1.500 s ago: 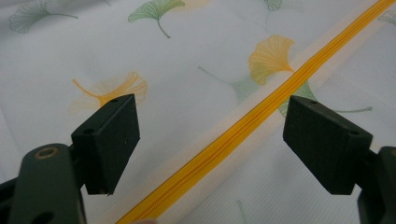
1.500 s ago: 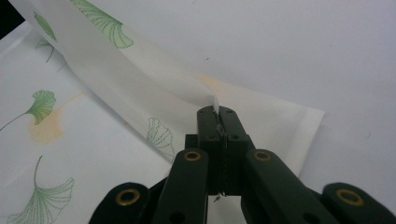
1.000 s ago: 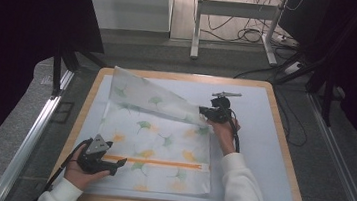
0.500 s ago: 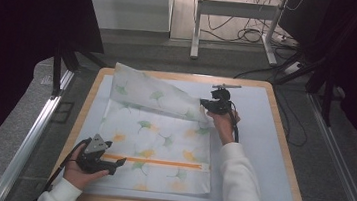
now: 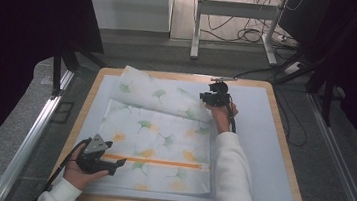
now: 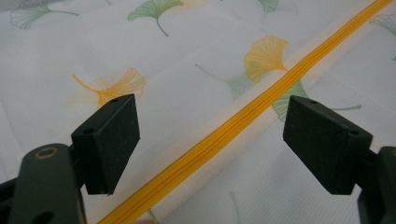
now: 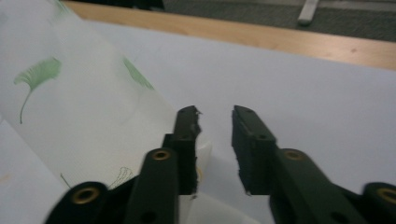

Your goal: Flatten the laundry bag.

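Note:
A white cloth (image 5: 163, 134) printed with ginkgo leaves lies spread on the blue-grey mat (image 5: 256, 154). An orange zipper (image 5: 155, 161) runs across its near part. Its far part is folded back into a flap (image 5: 156, 97). My left gripper (image 5: 118, 163) rests at the cloth's near left corner, open, its pads either side of the zipper (image 6: 243, 116) without touching it (image 6: 210, 140). My right gripper (image 5: 205, 98) is at the flap's right end; its jaws have just been opening and nothing is between them (image 7: 215, 113). The cloth's edge (image 7: 93, 121) lies beside the left jaw.
The mat sits on a wooden table (image 5: 287, 142) with bare mat to the right of the cloth. Black frame posts (image 5: 60, 63) stand at the far left and right. A metal rail (image 5: 32, 135) runs along the left, and cables (image 5: 253, 35) lie on the floor beyond.
The right gripper moved toward the table's far edge and opened, letting go of the flap it held. The flap, raised before, now lies lower and flatter. The left gripper stayed put.

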Demonstrator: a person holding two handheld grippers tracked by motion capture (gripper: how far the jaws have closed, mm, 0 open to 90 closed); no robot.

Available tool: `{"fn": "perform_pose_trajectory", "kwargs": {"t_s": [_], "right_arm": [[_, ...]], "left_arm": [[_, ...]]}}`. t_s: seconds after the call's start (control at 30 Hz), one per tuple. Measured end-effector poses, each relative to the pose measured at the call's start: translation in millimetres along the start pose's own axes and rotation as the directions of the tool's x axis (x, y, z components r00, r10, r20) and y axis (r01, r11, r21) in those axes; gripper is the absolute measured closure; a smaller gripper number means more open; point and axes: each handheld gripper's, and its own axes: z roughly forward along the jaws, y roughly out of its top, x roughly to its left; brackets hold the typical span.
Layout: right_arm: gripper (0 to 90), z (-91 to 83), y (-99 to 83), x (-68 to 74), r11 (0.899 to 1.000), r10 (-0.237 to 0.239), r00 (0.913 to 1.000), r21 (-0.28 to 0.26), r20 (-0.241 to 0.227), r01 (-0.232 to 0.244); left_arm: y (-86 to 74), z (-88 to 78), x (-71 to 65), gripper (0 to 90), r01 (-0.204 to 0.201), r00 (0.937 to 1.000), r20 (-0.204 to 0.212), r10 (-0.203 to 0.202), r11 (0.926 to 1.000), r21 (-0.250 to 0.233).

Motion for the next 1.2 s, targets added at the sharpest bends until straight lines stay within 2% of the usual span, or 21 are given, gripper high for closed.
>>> {"fn": "perform_pose_trajectory", "kwargs": {"t_s": [0.13, 0.23, 0.33, 0.47, 0.53, 0.6, 0.7, 0.8, 0.93, 1.03, 1.2], "right_arm": [[61.3, -13.1, 1.1, -3.0, 0.998, 0.021, 0.9996, -0.059, 0.016, -0.021], [60.0, -28.2, 0.5, -0.2, 0.995, 0.010, 0.9999, -0.099, 0.011, -0.009], [60.3, -40.4, -0.9, 6.2, 0.994, -0.026, 0.9997, -0.108, 0.002, 0.026], [73.8, -51.4, -7.3, 21.5, 0.993, -0.086, 0.9937, -0.091, -0.071, 0.080], [83.1, -52.6, -12.1, 29.6, 0.991, -0.123, 0.9864, -0.063, -0.109, 0.117], [87.6, -51.1, -16.9, 36.3, 0.988, -0.154, 0.9791, -0.032, -0.133, 0.151], [89.1, -44.7, -20.5, 42.3, 0.984, -0.172, 0.9729, 0.011, -0.154, 0.176], [89.1, -31.2, -20.6, 44.4, 0.983, -0.172, 0.9741, 0.039, -0.146, 0.180], [89.1, -3.8, -19.6, 42.3, 0.982, -0.156, 0.9795, 0.089, -0.127, 0.168], [89.1, 21.1, -17.6, 35.6, 0.987, -0.108, 0.9883, 0.107, -0.108, 0.120], [89.2, 40.9, -13.0, 27.9, 0.992, -0.057, 0.9954, 0.109, -0.077, 0.065]], "left_arm": [[0.2, 0.3, 0.0, 18.1, -0.001, 1.0000, 0.002, 0.001, 1.0000, 0.000], [0.6, 0.9, -0.7, 18.1, -0.005, 1.0000, 0.002, 0.005, 1.0000, 0.002], [1.1, 1.0, -1.1, 18.1, -0.005, 1.0000, 0.001, 0.005, 1.0000, 0.000], [1.1, 1.1, -1.2, 18.1, -0.006, 1.0000, 0.000, 0.006, 1.0000, 0.002], [1.3, 1.1, -1.3, 18.1, -0.004, 1.0000, -0.001, 0.004, 1.0000, 0.000], [1.3, 1.5, -1.5, 18.1, -0.005, 1.0000, 0.000, 0.005, 1.0000, 0.002], [1.5, 1.8, -2.2, 18.1, -0.007, 1.0000, -0.001, 0.007, 1.0000, 0.004], [1.7, 1.7, -2.4, 18.1, -0.006, 1.0000, -0.001, 0.006, 1.0000, 0.002], [1.7, 1.7, -2.4, 18.1, -0.008, 1.0000, 0.001, 0.008, 1.0000, 0.003], [1.6, 0.6, -2.2, 18.1, -0.007, 1.0000, 0.001, 0.007, 1.0000, -0.001], [1.7, 1.1, -0.9, 18.1, -0.008, 0.9999, 0.010, 0.008, 1.0000, -0.002]]}}
